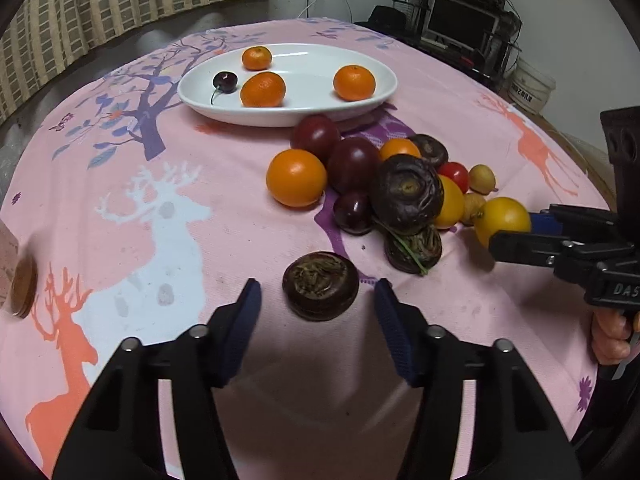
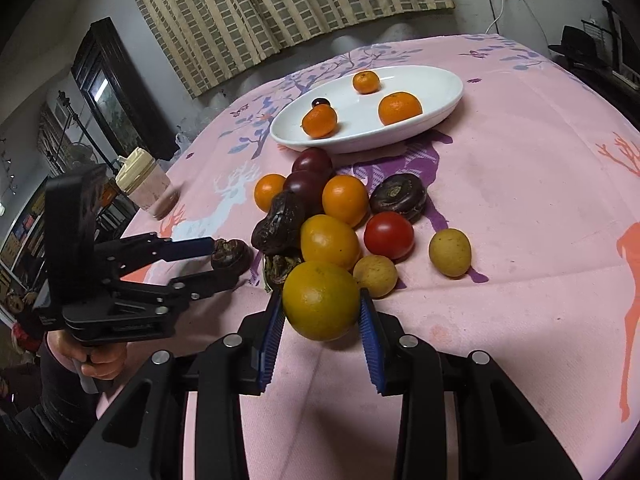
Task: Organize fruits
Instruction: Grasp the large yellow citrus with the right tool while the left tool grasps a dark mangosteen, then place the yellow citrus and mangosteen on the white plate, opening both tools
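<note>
While your right gripper (image 2: 321,312) clenches the round yellow-orange citrus (image 2: 321,300) at the pile's 6 o'clock, your left gripper (image 1: 318,304) straddles the dark flat water chestnut (image 1: 320,285), pads not touching.

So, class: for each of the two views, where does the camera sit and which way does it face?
Left wrist: sits on the left claw, facing down over a dark fruit between its open fingers; right claw and a hand show.
Right wrist: sits on the right claw, shut on a yellow fruit; left claw shows.
Shared: plate, fruit pile.
</note>
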Tool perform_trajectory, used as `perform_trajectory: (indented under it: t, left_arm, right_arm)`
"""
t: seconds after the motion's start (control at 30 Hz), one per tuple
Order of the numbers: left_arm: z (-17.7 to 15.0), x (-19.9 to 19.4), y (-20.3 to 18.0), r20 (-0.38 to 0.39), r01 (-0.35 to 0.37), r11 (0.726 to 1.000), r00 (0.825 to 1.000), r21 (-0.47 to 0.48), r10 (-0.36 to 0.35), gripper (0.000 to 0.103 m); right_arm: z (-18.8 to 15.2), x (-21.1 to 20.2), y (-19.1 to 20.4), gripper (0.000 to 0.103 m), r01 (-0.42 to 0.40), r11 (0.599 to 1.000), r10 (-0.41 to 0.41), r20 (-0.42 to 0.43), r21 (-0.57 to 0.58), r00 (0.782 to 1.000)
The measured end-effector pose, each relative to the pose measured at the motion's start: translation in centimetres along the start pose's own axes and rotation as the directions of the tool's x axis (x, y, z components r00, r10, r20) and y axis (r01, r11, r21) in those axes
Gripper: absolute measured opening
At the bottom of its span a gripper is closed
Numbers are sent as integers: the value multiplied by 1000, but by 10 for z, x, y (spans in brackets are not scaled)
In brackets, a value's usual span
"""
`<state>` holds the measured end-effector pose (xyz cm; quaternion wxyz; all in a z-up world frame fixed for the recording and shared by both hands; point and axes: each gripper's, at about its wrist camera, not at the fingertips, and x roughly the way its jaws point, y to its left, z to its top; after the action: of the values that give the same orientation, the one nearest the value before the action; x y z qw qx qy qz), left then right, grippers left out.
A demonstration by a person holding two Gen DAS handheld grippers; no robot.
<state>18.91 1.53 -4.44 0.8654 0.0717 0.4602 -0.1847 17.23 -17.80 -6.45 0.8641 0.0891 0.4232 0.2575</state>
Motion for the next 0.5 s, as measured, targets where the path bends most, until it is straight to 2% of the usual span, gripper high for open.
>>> perform_trajectory:
  t: [0.3,0.4,0.5]
  left_arm:
    - [0,5,0,5,-20,1000,1000,4,20,51]
    - [0,5,-1,5,-11,1000,1000,9,11,41]
    - [1,4,-4,6,-17,1000,1000,15,17,40]
  right_arm:
    - [0,-2,-2,37,-22,1000,22,9,10,1000]
    - [-1,-3,-3,37,-27,999,27,14,16,1000]
    - [0,-3,-3,37,-28,999,28,18,17,999]
